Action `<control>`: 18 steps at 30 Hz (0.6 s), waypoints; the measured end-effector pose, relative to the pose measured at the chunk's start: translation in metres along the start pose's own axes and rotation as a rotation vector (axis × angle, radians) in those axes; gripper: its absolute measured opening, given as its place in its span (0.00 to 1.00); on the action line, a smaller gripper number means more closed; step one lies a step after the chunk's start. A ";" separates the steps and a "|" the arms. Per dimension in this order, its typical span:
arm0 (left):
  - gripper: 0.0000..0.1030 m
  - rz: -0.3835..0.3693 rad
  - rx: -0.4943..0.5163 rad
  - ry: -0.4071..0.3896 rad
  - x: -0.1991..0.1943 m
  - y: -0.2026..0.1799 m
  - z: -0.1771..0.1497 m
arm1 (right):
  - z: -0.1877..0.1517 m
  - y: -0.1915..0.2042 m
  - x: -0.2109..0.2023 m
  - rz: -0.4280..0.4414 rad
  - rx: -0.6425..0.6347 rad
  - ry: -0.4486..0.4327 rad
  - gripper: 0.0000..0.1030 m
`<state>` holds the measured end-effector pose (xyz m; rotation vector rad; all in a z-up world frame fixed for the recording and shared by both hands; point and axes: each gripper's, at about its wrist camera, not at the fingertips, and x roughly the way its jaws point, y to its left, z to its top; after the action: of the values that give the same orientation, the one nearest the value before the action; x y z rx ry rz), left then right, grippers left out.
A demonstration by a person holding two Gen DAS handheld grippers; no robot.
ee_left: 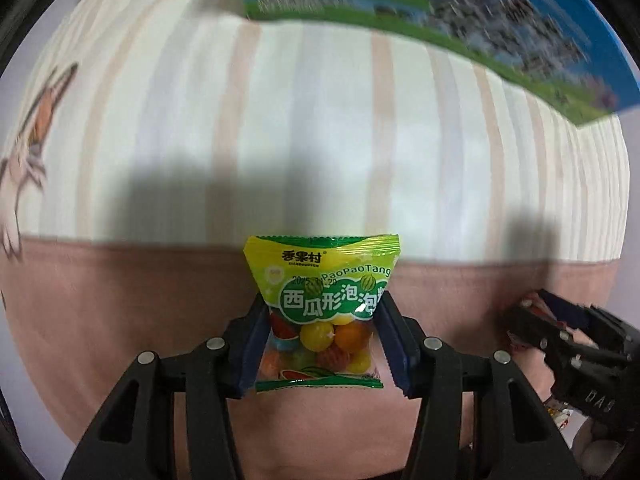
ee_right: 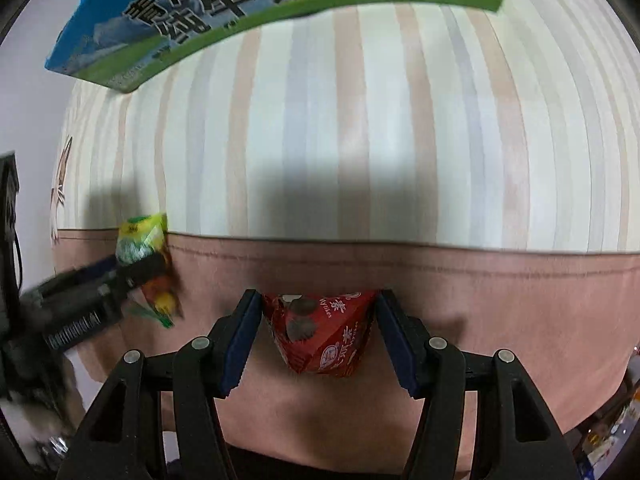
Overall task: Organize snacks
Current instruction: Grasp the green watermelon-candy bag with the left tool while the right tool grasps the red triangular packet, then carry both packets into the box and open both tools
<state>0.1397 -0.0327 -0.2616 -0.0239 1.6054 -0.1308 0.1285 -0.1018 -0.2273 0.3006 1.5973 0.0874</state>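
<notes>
Left tongs (ee_left: pixel 320 344) gripped the candy bag (ee_left: pixel 322 308), right tongs (ee_right: pixel 318 336) the red packet (ee_right: pixel 324 332); carrying both level toward the milk carton (ee_right: pixel 224 12) at the bed's (ee_right: pixel 360 140) far edge seemed wisest.

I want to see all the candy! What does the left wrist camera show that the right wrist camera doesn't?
Only the left wrist view shows the round coloured gumballs clearly inside the green packet held by the left gripper. Only the right wrist view shows the red packet clearly, in the right gripper. Both show the striped cloth and the milk carton.

Green-yellow candy bag (ee_left: pixel 320 304) (multicoloured balls), red snack packet (ee_right: pixel 324 332), pastel-striped cloth (ee_left: pixel 320 128)
</notes>
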 end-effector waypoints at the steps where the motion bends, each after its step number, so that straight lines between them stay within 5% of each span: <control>1: 0.50 0.001 -0.001 0.003 0.003 -0.003 -0.004 | -0.001 -0.002 0.002 0.005 0.009 0.002 0.63; 12: 0.50 0.061 0.003 -0.011 0.021 -0.023 -0.007 | -0.008 0.011 0.018 -0.063 -0.044 0.025 0.77; 14: 0.49 0.065 0.005 -0.026 0.017 -0.025 -0.011 | -0.014 0.017 0.020 -0.101 -0.054 -0.007 0.60; 18: 0.49 0.055 0.004 -0.036 0.009 -0.025 -0.023 | -0.021 0.014 0.009 -0.089 -0.061 -0.049 0.54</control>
<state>0.1152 -0.0566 -0.2675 0.0212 1.5680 -0.0905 0.1096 -0.0833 -0.2310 0.1830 1.5546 0.0600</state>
